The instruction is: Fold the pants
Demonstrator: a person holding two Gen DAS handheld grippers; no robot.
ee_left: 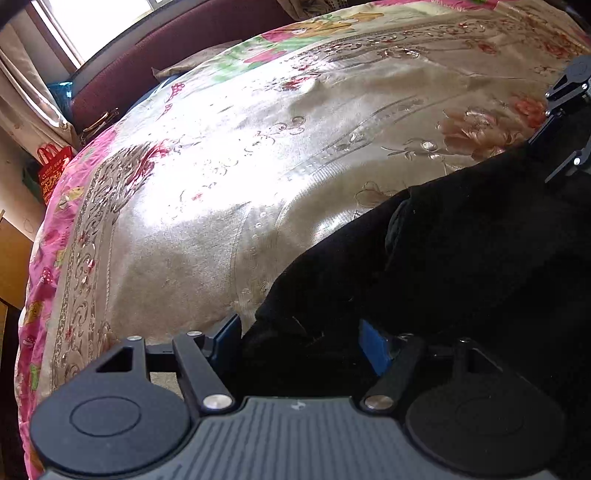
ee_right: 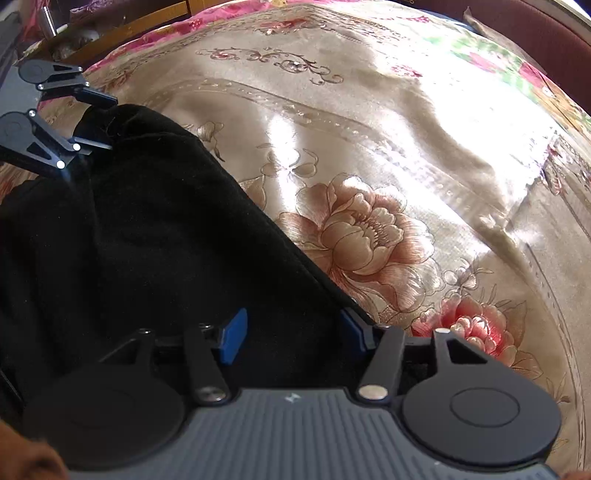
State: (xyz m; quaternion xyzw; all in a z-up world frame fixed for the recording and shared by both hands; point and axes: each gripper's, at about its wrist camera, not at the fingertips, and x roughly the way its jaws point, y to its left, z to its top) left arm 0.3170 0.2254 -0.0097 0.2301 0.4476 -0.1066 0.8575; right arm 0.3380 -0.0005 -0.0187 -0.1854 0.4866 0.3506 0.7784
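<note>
The black pants (ee_left: pixel 461 266) lie bunched on a floral satin bedspread (ee_left: pixel 221 166). In the left wrist view my left gripper (ee_left: pixel 303 343) has its blue pads (ee_left: pixel 375 347) wide apart with a fold of the pants' edge between them. In the right wrist view my right gripper (ee_right: pixel 291 332) also stands wide, its blue pads (ee_right: pixel 232 336) either side of the pants (ee_right: pixel 147 240) edge. Each gripper shows in the other's view: the right one (ee_left: pixel 565 122) at the far right, the left one (ee_right: pixel 92 122) at the upper left, both touching the cloth.
The bedspread (ee_right: pixel 369 166) spreads wide beyond the pants. A maroon headboard (ee_left: pixel 147 62) and a window (ee_left: pixel 99 22) stand at the far end. A red bag (ee_left: pixel 51 170) and wooden furniture (ee_left: pixel 11 258) are beside the bed's left edge.
</note>
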